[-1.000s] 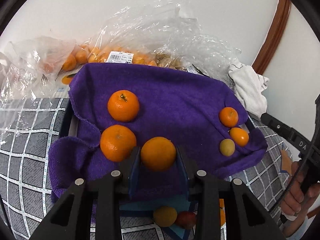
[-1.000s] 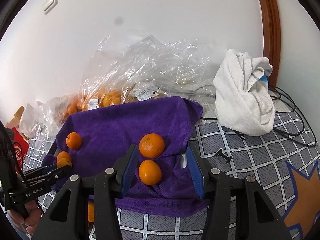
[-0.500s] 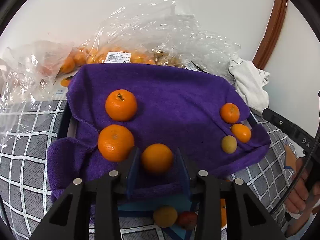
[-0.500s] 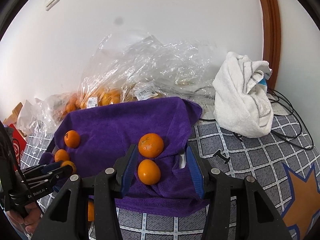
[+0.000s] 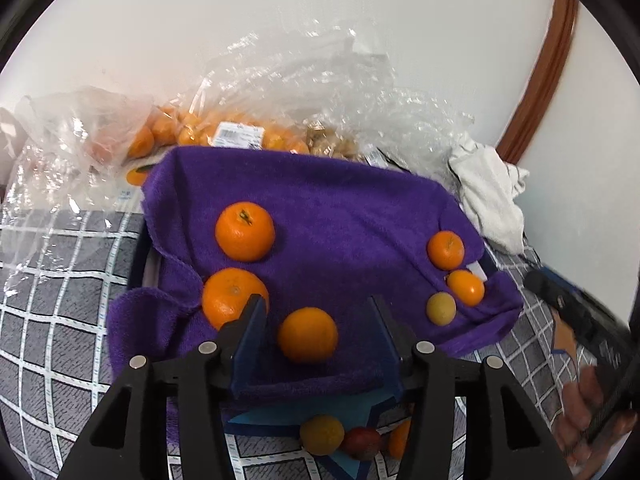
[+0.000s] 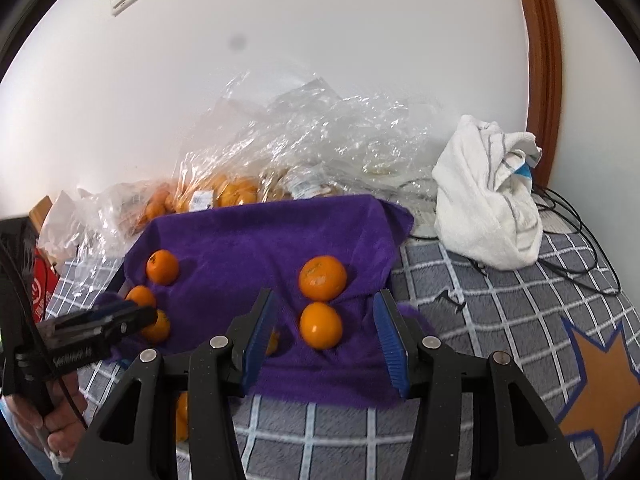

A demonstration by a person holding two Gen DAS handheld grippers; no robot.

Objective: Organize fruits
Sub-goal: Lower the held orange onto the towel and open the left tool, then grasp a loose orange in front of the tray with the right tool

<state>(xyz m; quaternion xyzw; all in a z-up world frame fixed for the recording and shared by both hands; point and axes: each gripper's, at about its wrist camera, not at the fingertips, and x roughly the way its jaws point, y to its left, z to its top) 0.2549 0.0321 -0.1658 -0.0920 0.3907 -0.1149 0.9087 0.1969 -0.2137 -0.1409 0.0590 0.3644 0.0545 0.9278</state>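
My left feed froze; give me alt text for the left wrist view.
The open left gripper, jaws just widened, straddles an orange lying free on a purple towel. Two more oranges lie left, three small fruits right.

I see a fuzzy purple towel [image 5: 340, 216], glossy crinkled plastic bags [image 5: 328, 92], a matt white cloth [image 6: 484, 208], and dimpled orange peel [image 5: 245, 231].

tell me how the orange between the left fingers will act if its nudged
The orange looks round and smooth, so it would likely roll. The soft purple towel should slow it. The left gripper has just been opening, its pads clear of the fruit, so nothing pins it.
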